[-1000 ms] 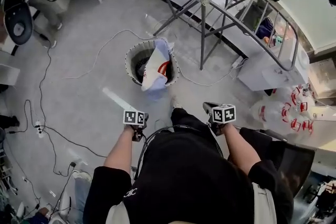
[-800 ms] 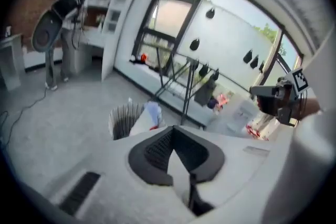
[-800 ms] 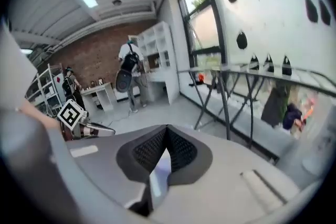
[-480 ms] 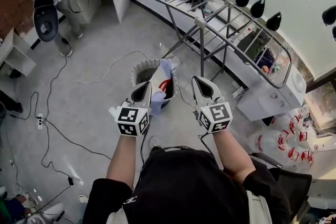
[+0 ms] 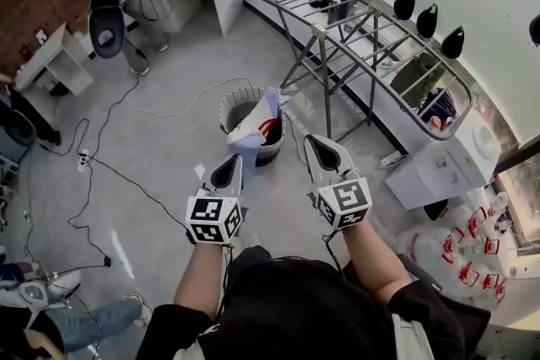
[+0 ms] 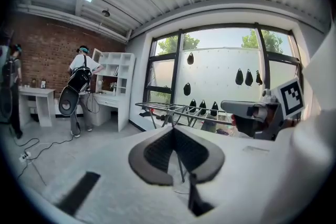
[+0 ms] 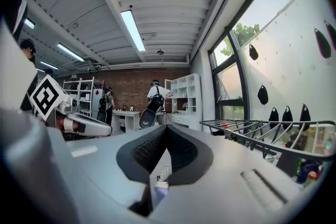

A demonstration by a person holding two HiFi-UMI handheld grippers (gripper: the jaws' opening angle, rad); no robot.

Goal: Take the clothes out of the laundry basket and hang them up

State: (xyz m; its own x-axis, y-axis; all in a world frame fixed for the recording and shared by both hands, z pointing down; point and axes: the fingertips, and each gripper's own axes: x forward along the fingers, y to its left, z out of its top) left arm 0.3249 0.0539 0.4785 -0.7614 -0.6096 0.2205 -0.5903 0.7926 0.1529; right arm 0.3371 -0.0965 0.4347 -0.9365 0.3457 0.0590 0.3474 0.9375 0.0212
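While the person holds both tools up side by side over the grey floor, the left gripper [image 5: 232, 167] and right gripper [image 5: 314, 147] each have their 2 jaws pressed together, nothing pinched. The clothes [image 5: 257, 124] (white and pale blue, with a red mark) are draped over the rim of the round laundry basket [image 5: 229, 104], on the floor beyond the jaw tips. The basket stands near the foot of the metal drying rack [image 5: 371, 55].

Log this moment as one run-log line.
phase: before first pick | left gripper: jaws shut, empty | right gripper: jaws shut, empty | clothes: in laundry basket | drying rack: behind basket
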